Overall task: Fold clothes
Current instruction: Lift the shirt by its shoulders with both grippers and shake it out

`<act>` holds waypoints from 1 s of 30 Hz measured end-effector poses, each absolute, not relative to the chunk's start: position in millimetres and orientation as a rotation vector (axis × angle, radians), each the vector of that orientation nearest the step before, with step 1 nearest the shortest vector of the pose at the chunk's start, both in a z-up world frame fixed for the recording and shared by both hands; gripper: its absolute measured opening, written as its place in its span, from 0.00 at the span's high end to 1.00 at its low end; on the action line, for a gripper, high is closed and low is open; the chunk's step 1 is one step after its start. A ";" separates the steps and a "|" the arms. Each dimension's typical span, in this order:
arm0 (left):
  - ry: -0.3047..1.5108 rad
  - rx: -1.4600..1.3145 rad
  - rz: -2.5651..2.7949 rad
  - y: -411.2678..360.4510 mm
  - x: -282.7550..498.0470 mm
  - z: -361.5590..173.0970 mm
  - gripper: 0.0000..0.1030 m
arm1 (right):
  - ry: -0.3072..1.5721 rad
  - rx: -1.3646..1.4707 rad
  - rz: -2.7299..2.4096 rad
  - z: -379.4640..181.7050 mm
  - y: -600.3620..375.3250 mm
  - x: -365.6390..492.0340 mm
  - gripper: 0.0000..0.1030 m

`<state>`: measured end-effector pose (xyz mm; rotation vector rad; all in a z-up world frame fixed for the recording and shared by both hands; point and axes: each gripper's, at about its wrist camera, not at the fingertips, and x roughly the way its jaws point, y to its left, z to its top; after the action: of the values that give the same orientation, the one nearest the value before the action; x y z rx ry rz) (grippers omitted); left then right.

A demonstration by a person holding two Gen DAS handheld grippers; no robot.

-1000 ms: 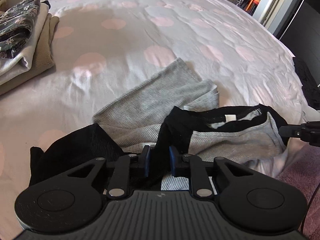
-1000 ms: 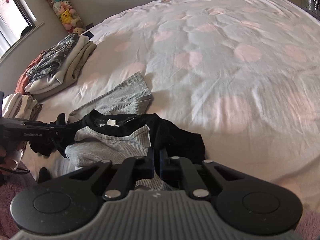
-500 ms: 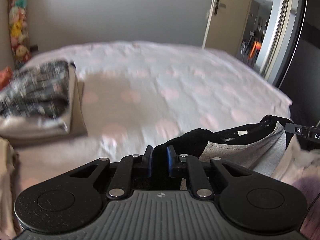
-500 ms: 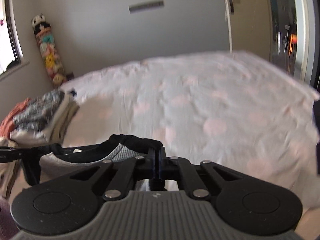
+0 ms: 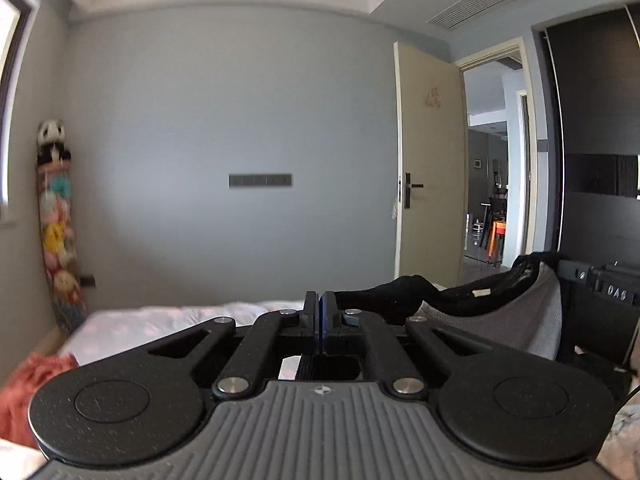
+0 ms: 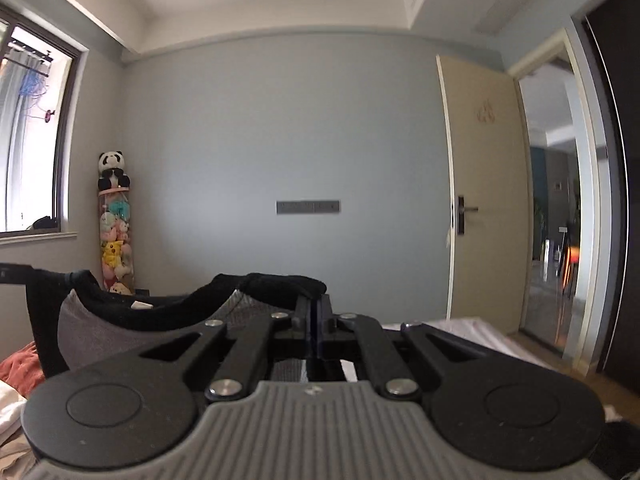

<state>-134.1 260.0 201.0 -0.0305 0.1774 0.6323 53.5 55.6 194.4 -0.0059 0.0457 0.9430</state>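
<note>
Two handheld tools lift a grey shirt with black collar and sleeves (image 5: 500, 322) above a bed (image 5: 168, 322) covered in a pale sheet with pink dots. The left tool (image 5: 319, 312) is clenched on a black shoulder of the shirt, its blue-padded fingers (image 5: 329, 308) pressed together with dark cloth running off to one side of them. The right tool (image 6: 314, 312) is likewise clamped tight on the opposite black shoulder, the fabric bunched just beside its tips. Between the two tools the shirt hangs stretched, its black neckline sagging in a curve with a small white label (image 6: 141, 305) showing inside, the grey body dropping toward the bed. In the left wrist view the far end of the shirt meets the other tool's dark frame, lettered in white, at the frame's edge. Beyond the bed stands a grey wall with a dark switch panel (image 6: 308, 207); at the corner of the wall nearest the window (image 6: 32, 136) rises a tall clear tube of soft toys (image 6: 115, 236), a panda sitting on top. A beige door (image 6: 486, 184) stands open at the wall's other end. An orange-red garment (image 5: 28, 384) lies at the near edge of the bed, blurred; what lies below it cannot be made out.
</note>
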 end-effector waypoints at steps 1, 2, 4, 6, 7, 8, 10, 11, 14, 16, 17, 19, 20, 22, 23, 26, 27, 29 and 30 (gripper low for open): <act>0.166 -0.028 0.637 256.4 -134.8 202.5 1.00 | 0.037 -0.008 0.940 198.2 51.3 51.6 0.97; 0.148 -0.038 0.642 254.2 -137.1 202.9 1.00 | 0.035 0.001 0.934 199.7 46.6 50.6 0.97; 0.099 -0.052 0.644 248.7 -142.8 203.9 1.00 | 0.020 0.030 0.930 201.4 35.5 46.6 0.97; 0.043 -0.047 0.644 240.2 -148.1 207.0 1.00 | -0.020 0.050 0.931 203.9 23.8 37.3 0.97; 0.017 -0.038 0.647 235.5 -149.1 210.3 1.00 | -0.048 0.051 0.929 206.5 19.5 31.0 0.97; -0.005 -0.029 0.647 231.4 -149.7 214.0 1.00 | -0.076 0.052 0.927 209.2 15.6 25.1 0.97; -0.033 -0.010 0.637 224.9 -149.1 222.9 1.00 | -0.122 0.055 0.921 215.7 11.8 17.6 0.97; -0.036 -0.007 0.635 224.1 -147.4 223.9 1.00 | -0.140 0.052 0.915 218.5 11.2 15.1 0.97; 0.009 -0.022 0.643 233.6 -135.0 210.7 1.00 | -0.145 0.047 0.910 219.1 14.2 17.9 0.97; 0.039 -0.033 0.649 239.9 -126.8 201.9 1.00 | -0.114 0.045 0.916 211.5 19.4 25.6 0.96; 0.054 -0.038 0.651 243.0 -122.7 197.5 1.00 | -0.099 0.039 0.916 205.7 23.5 29.3 0.97; 0.084 -0.048 0.656 249.3 -114.5 188.7 1.00 | -0.070 0.024 0.914 192.1 29.9 36.9 0.96; 0.099 -0.053 0.659 252.5 -110.4 184.3 1.00 | -0.055 0.015 0.911 184.7 32.9 41.0 0.96; 0.139 -0.060 0.669 263.9 -98.2 171.0 1.00 | -0.024 -0.009 0.903 170.5 41.9 50.3 0.97; 0.161 -0.063 0.675 270.8 -90.5 163.1 1.00 | -0.006 -0.021 0.901 163.3 48.8 56.2 0.97; 0.214 -0.077 0.691 293.6 -69.2 142.8 1.00 | 0.051 -0.057 0.895 141.9 71.3 75.3 0.97; 0.232 -0.082 0.695 303.0 -60.9 136.9 1.00 | 0.066 -0.071 0.894 134.3 80.5 83.1 0.97; 0.266 -0.089 0.703 322.8 -44.3 124.7 1.00 | 0.096 -0.100 0.890 119.1 99.3 98.9 0.97; 0.284 -0.087 0.709 333.6 -36.1 118.0 1.00 | 0.109 -0.116 0.889 112.0 110.1 107.4 0.97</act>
<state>-36.1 333.6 118.0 -0.0869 0.2842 0.7091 107.4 110.1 112.0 -0.1159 0.1092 0.8886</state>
